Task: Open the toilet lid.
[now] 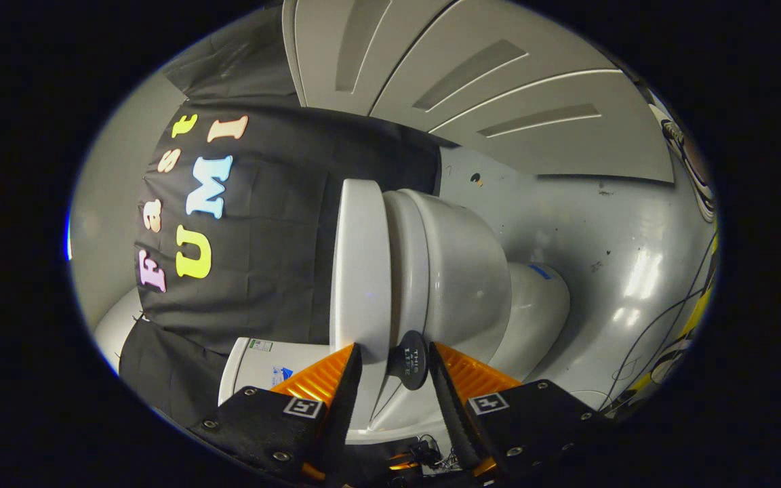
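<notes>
Behind the toilet (458, 271) hangs the booth's black cloth wall (262, 271), with pale panelled doors (499, 88) and a glossy grey floor (607, 251) carrying thin cables (662, 318) beside it. Between the gripper (396, 366) fingers, which stand apart, sits a small round black knob (411, 359) fixed at the smooth white toilet lid (360, 271), whose edge lies just inside one finger; whether either finger touches the knob I cannot tell.

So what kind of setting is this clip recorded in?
Likely a mock bathroom in a recording booth: a white toilet with its lid against a black cloth wall on a grey floor. The gripper is open, its fingers astride the lid's edge and a round black knob.
</notes>
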